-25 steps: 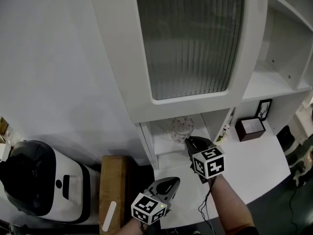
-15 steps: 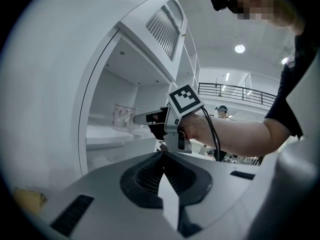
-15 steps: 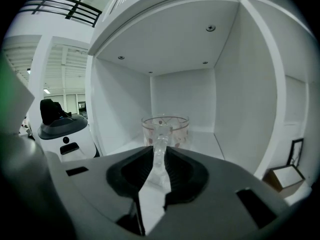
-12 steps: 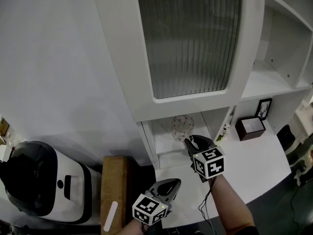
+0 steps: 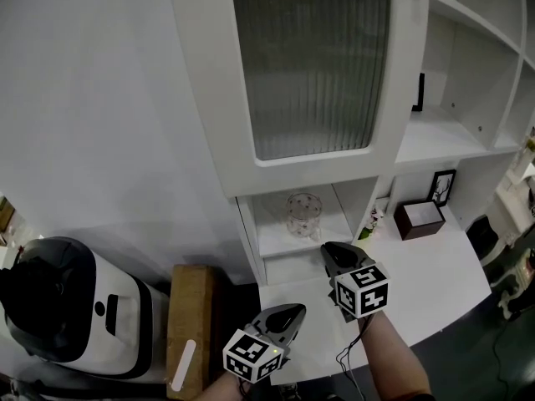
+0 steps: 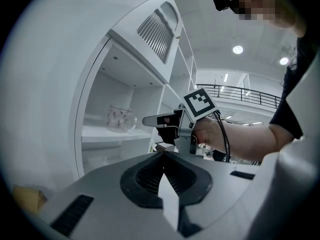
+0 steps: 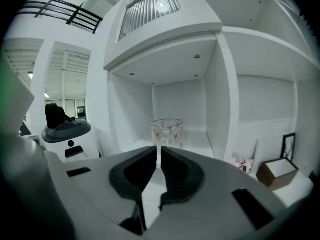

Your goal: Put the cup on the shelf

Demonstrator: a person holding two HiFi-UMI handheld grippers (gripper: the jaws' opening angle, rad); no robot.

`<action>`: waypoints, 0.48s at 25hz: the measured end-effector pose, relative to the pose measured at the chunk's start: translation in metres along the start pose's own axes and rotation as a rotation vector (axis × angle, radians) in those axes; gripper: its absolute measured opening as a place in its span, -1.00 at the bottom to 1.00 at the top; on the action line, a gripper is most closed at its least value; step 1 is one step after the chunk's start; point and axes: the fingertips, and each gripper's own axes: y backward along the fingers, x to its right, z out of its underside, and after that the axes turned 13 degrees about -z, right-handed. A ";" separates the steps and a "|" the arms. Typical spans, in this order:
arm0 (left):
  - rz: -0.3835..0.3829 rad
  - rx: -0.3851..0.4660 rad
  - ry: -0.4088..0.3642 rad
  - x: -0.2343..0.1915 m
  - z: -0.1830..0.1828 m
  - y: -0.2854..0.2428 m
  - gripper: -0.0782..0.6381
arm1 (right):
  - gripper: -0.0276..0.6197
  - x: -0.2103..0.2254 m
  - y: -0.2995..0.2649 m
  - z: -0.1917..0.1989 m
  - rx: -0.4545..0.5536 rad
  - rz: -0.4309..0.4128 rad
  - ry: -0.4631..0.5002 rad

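The cup (image 5: 303,214), clear glass with small pink dots, stands upright on the low shelf (image 5: 276,242) of the white cabinet. It also shows in the right gripper view (image 7: 167,132) and the left gripper view (image 6: 120,119). My right gripper (image 5: 328,249) hovers just in front of the shelf opening, apart from the cup, with its jaws (image 7: 159,148) shut and nothing between them. Lower and to the left, my left gripper (image 5: 297,310) is shut and empty as well. The right gripper (image 6: 147,120) crosses the left gripper view.
A ribbed-glass cabinet door (image 5: 309,65) hangs above the shelf. On the white counter (image 5: 418,266) to the right sit a brown box (image 5: 420,218) and a small picture frame (image 5: 441,185). A black and white machine (image 5: 67,307) and a wooden block (image 5: 191,316) lie at the left.
My right gripper has drawn back a little from the cup, which stays on the shelf. The head view has shifted slightly. The left gripper has hardly moved.
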 end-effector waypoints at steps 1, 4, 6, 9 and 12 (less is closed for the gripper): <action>-0.002 0.002 0.000 0.003 0.000 0.001 -0.77 | -0.85 -0.003 0.005 0.001 0.003 -0.005 -0.002; -0.010 0.008 -0.001 0.013 0.002 0.007 -0.77 | -0.89 -0.015 0.020 0.006 0.009 -0.023 -0.004; -0.016 0.008 -0.002 0.021 0.004 0.011 -0.77 | -0.89 -0.023 0.031 0.010 0.015 -0.034 -0.006; -0.026 0.009 -0.003 0.035 0.006 0.016 -0.77 | -0.90 -0.034 0.050 0.015 0.022 -0.050 -0.008; -0.033 0.009 -0.008 0.053 0.009 0.021 -0.77 | -0.90 -0.043 0.071 0.020 0.032 -0.064 -0.012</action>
